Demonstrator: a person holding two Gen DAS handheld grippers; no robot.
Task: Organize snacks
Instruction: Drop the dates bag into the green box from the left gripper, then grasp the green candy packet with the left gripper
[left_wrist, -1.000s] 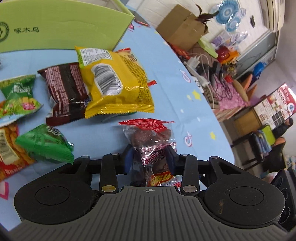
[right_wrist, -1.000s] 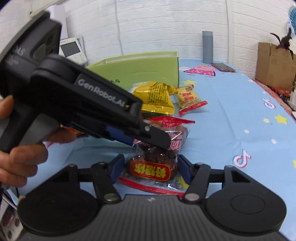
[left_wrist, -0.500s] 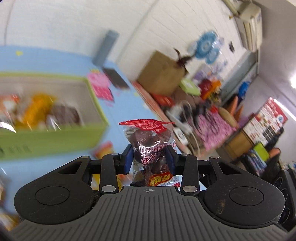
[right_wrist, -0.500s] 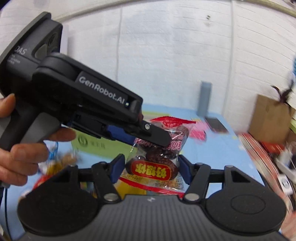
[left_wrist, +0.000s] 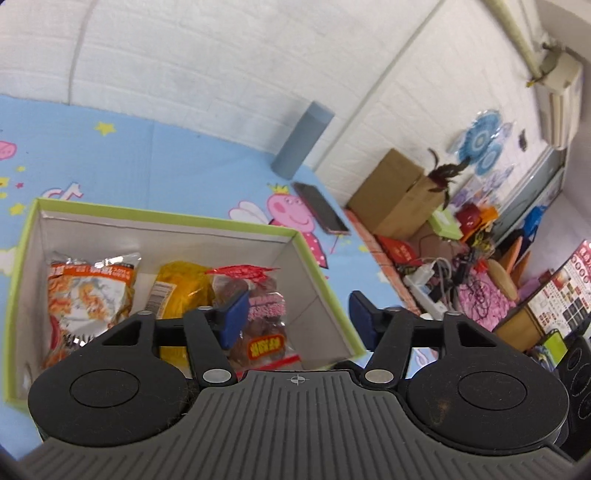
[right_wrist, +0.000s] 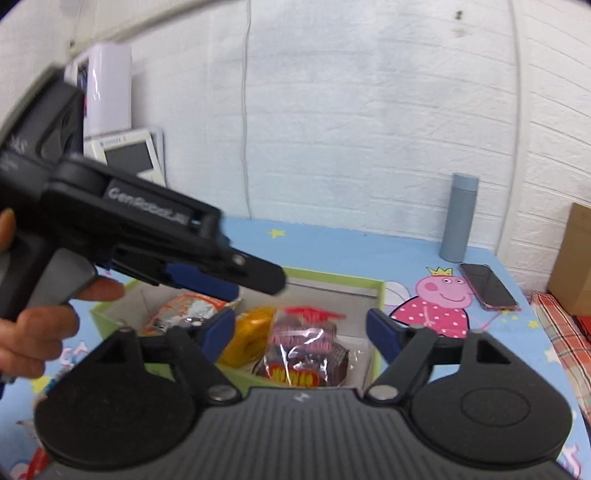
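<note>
A clear snack bag with a red top (left_wrist: 258, 310) lies inside the green-rimmed box (left_wrist: 166, 218), at its right end. It also shows in the right wrist view (right_wrist: 303, 354) inside the box (right_wrist: 332, 278). My left gripper (left_wrist: 295, 319) is open and empty above the box. My right gripper (right_wrist: 301, 330) is open and empty just above the same bag. The left gripper's body (right_wrist: 147, 229) hangs over the box's left half. An orange-and-white bag (left_wrist: 88, 288) and a yellow bag (left_wrist: 177, 291) also lie in the box.
A grey cylinder bottle (left_wrist: 303, 140) stands at the table's far edge, with a phone (left_wrist: 321, 212) lying near it. A cardboard box (left_wrist: 399, 192) and clutter sit beyond the table's right side. White devices (right_wrist: 122, 155) lean on the wall.
Both grippers carried the red-topped bag up from the table and over the box, then opened. The bag now lies in the box, free of both.
</note>
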